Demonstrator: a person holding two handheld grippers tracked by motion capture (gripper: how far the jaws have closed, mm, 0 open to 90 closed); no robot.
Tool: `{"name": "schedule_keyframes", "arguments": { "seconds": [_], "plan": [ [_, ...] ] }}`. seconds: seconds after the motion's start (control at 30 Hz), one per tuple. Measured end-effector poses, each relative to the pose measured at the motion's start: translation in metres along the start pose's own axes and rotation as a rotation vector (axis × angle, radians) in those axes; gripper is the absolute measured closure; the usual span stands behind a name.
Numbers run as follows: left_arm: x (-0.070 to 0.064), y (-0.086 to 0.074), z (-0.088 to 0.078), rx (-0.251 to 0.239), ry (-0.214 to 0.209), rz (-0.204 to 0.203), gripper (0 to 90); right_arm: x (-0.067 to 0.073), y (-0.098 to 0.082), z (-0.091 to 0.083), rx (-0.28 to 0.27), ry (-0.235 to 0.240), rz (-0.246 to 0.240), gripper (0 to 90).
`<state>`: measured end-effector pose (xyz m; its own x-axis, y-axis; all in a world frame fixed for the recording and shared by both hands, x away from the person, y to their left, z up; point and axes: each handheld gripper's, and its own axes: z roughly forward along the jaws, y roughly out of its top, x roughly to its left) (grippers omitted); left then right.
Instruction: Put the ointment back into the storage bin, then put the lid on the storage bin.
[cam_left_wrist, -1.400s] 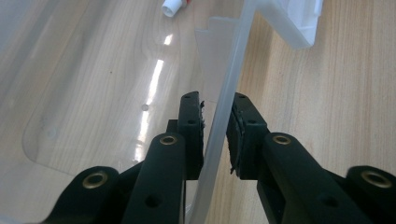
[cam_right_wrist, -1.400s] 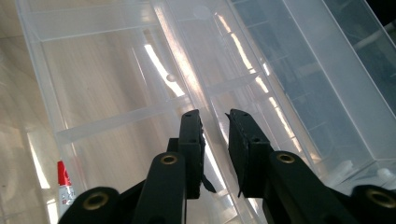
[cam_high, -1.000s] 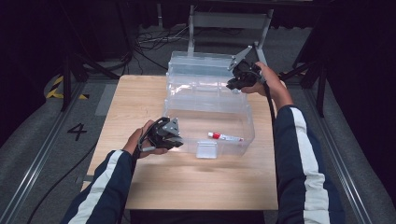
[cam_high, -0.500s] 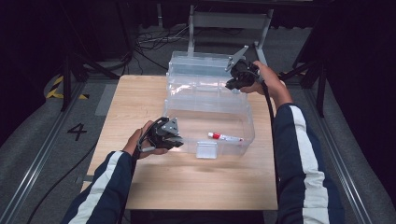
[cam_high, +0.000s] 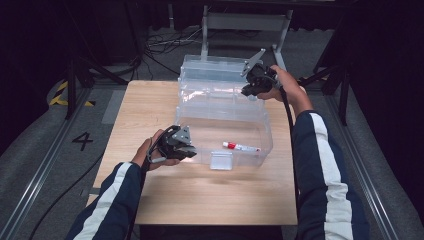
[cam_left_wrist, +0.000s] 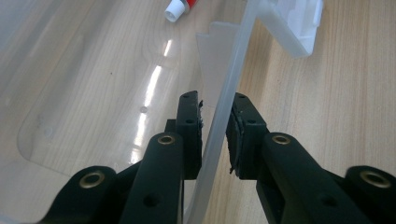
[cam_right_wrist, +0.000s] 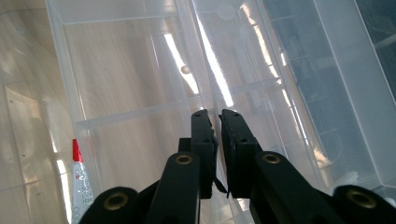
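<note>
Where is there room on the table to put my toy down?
Bare wood lies left of the clear box, and along the table's near edge below the latch. It is crowded at the box, where both grippers clamp its walls.

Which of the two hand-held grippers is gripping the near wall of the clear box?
The left hand-held gripper: its jaws straddle the box's near wall. The right hand-held gripper is shut on a tray divider at the back.
</note>
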<state>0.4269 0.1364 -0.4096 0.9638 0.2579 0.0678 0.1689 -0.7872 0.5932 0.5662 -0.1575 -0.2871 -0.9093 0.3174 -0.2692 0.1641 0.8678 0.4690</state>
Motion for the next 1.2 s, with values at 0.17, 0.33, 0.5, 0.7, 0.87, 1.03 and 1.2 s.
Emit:
{"name": "schedule_keyframes", "arguments": {
  "seconds": [0.17, 0.33, 0.5, 0.7, 0.87, 1.03, 1.2],
  "plan": [
    [0.0, 0.0, 0.0, 0.0, 0.002, -0.009, 76.7, 0.001, 0.002, 0.0, 0.002, 0.004, -0.013, 85.6],
    [0.0, 0.0, 0.0, -0.001, 0.003, -0.013, 76.5, 0.002, 0.0, -0.001, -0.011, 0.012, -0.011, 86.2],
    [-0.001, 0.0, 0.0, -0.005, 0.003, -0.02, 76.2, 0.004, 0.002, -0.002, -0.002, 0.006, -0.012, 86.2],
    [0.0, 0.0, 0.0, -0.007, 0.001, -0.031, 75.9, 0.009, 0.003, -0.005, -0.008, 0.004, -0.032, 87.1],
    [-0.001, 0.0, 0.0, -0.014, 0.003, -0.038, 75.8, 0.012, 0.003, -0.007, -0.006, 0.005, -0.035, 87.2],
    [-0.001, -0.001, 0.0, -0.017, 0.004, -0.038, 75.5, 0.019, 0.003, -0.011, -0.011, -0.008, -0.051, 87.4],
    [-0.002, -0.001, 0.0, -0.022, 0.007, -0.042, 74.8, 0.027, 0.001, -0.017, -0.019, -0.009, -0.057, 87.6]
  ]
}}
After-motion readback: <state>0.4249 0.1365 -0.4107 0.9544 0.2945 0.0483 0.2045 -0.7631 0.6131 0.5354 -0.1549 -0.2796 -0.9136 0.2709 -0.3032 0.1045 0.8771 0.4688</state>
